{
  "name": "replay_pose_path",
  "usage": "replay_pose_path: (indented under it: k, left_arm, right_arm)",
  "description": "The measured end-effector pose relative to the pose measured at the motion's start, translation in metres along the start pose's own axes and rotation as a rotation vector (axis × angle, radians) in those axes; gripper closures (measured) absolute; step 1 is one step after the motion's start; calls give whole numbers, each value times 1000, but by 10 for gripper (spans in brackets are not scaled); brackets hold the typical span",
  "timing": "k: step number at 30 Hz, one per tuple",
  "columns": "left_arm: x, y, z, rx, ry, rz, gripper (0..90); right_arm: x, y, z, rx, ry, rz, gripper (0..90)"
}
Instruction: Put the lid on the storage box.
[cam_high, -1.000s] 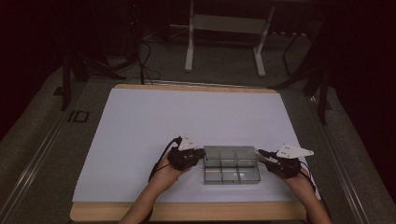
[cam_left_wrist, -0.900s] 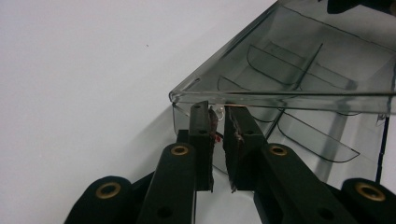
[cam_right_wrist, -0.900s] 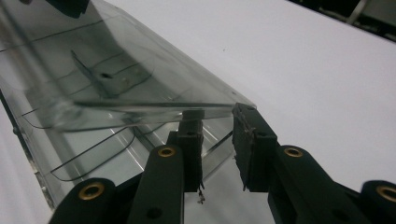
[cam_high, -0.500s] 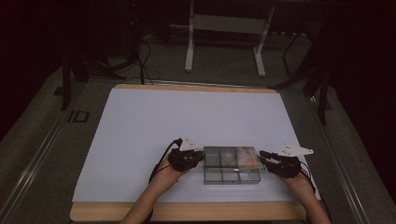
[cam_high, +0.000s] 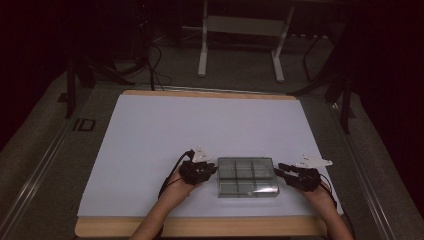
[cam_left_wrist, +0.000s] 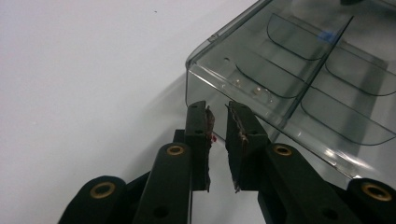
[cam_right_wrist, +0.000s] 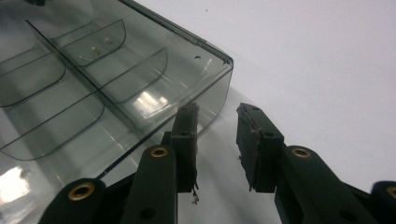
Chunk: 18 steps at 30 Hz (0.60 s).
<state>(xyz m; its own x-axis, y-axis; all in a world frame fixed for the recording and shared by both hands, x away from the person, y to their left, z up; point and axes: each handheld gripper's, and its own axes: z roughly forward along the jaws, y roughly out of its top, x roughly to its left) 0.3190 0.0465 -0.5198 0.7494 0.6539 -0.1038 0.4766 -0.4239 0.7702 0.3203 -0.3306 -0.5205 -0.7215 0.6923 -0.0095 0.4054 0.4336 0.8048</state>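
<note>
High view: clear compartment box (cam_high: 247, 176) near table's (cam_high: 150, 130) front edge, flanked by left gripper (cam_high: 210, 170), nearly closed, and right gripper (cam_high: 280, 172), parted, both empty; uneven push could perhaps skew it.

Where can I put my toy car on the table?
The white mat is bare from the box to the far wooden edge. It is crowded near you: left hand-held gripper and right hand-held gripper flank the box.
</note>
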Motion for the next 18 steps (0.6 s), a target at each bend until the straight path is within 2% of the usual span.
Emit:
replay_pose_path:
  k: [3, 6, 11, 18]
  left_arm:
    - [2, -1, 1, -8, 10, -8, 794]
    - [6, -3, 0, -16, 8, -16, 752]
    - [12, -8, 0, -12, 40, -45, 603]
    - [17, -10, 1, 0, 64, -75, 388]
  right_arm:
    - [-1, -1, 2, 6, -12, -2, 673]
    - [-3, -1, 2, 8, -22, 5, 634]
    - [-9, -2, -1, -5, -54, 21, 536]
    - [-13, -5, -2, -11, -75, 46, 308]
